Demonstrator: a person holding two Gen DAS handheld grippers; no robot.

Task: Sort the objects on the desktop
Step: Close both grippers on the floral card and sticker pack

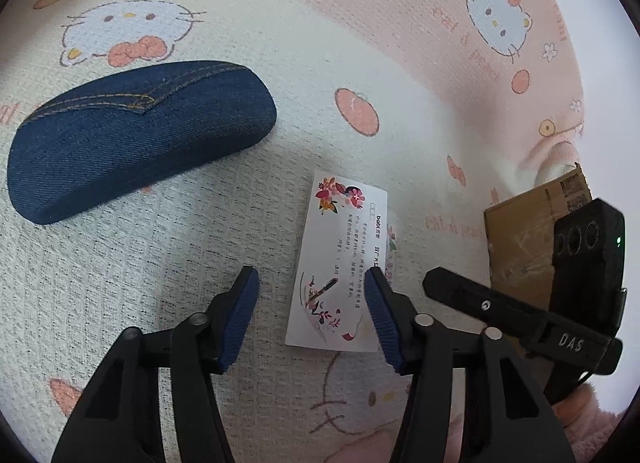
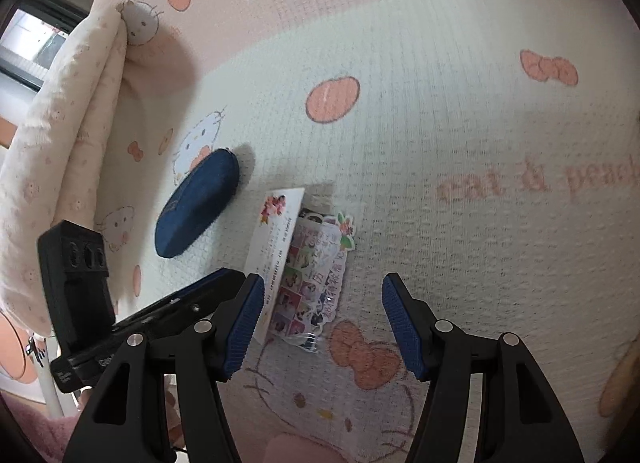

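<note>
A white card with flower prints [image 1: 340,259] lies flat on the cat-print cloth [image 1: 120,283], just ahead of my open, empty left gripper [image 1: 312,283]; its right pad overlaps the card's edge. A blue denim glasses case [image 1: 136,139] lies shut to the far left. In the right wrist view the card [image 2: 276,239] rests on a stack of colourful stickers [image 2: 316,275], with the case [image 2: 196,207] beyond. My right gripper [image 2: 324,295] is open and empty, above the stickers' near end.
A cardboard box [image 1: 532,231] stands at the right of the left wrist view, partly behind the other gripper's black body [image 1: 584,263]. A folded cream blanket [image 2: 68,135] lies along the cloth's left edge. The left gripper's body [image 2: 76,287] shows at lower left.
</note>
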